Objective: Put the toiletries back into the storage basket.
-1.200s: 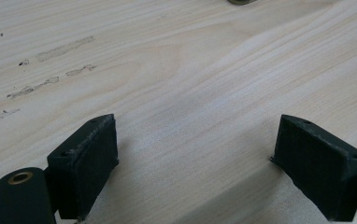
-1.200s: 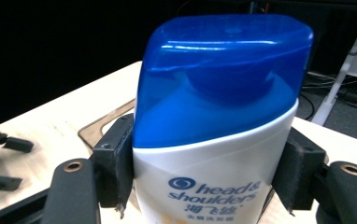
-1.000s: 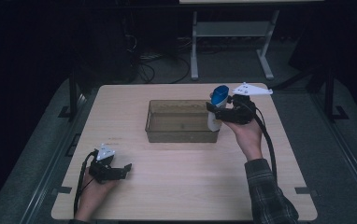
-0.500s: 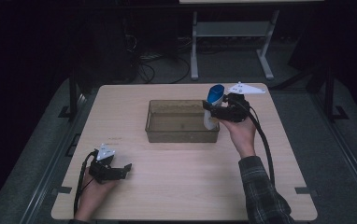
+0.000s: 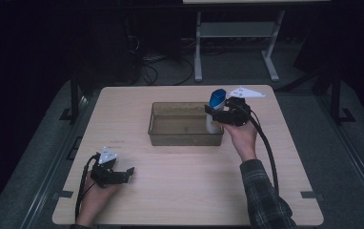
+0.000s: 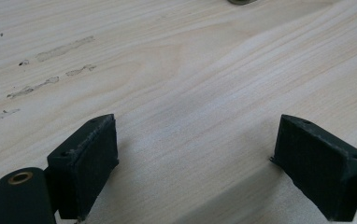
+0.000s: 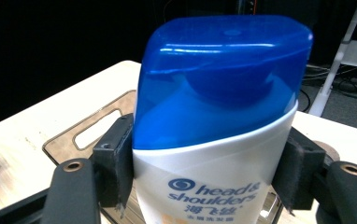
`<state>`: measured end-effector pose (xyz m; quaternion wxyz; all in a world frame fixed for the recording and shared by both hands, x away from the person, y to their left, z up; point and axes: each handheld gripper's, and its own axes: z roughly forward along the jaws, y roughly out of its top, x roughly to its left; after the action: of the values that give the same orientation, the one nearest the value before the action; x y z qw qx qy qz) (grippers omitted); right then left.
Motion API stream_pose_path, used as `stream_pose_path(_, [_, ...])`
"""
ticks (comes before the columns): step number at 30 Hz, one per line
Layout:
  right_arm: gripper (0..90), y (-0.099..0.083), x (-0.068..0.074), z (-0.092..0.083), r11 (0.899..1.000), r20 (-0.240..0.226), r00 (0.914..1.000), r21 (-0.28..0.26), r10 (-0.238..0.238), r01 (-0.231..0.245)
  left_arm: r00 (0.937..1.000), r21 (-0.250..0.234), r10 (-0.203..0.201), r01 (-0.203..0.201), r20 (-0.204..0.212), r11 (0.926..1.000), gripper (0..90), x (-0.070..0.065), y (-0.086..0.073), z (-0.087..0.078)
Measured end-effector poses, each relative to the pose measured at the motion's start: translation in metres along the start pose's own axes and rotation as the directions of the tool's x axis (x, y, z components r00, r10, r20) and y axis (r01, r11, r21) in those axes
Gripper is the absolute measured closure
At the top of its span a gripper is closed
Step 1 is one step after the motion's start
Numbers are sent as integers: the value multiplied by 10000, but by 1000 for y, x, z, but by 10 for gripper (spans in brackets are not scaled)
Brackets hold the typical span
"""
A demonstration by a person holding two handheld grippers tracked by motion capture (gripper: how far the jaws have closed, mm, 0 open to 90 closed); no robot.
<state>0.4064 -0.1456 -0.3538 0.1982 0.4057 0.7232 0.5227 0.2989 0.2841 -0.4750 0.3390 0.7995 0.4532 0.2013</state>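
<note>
My right gripper is shut on a white shampoo bottle with a blue cap, held upright over the right end of a clear brown plastic bin at the table's middle. In the right gripper view the bottle sits squeezed between both black pads, and part of the bin shows below it. My left gripper rests low at the table's front left, open. In the left gripper view its jaws stand wide apart over bare wood with nothing between them.
The light wooden table has free room in front of the bin and at the far left. A metal stand and cables lie on the dark floor beyond the far edge. A cable trails from my right gripper.
My right gripper has carried the bottle leftward and turned it more upright, bringing it over the bin's right end. The left gripper has stayed put.
</note>
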Motion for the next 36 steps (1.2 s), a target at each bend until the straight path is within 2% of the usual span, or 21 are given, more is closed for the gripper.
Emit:
stream_pose_path(12, [327,-10,-1,7,9997,106,9999,243,-23,20,10000,-5,-3,3,-3,10000,121,0,0,0])
stream_pose_path(23, [326,-22,-7,14,9961,61,9999,881,86,-92,10000,0,-24,24,6,10000,121,0,0,0])
stream_pose_path(36, [326,-37,-8,21,9921,215,9997,1246,92,-118,10000,2,-9,9,14,10000,121,0,0,0])
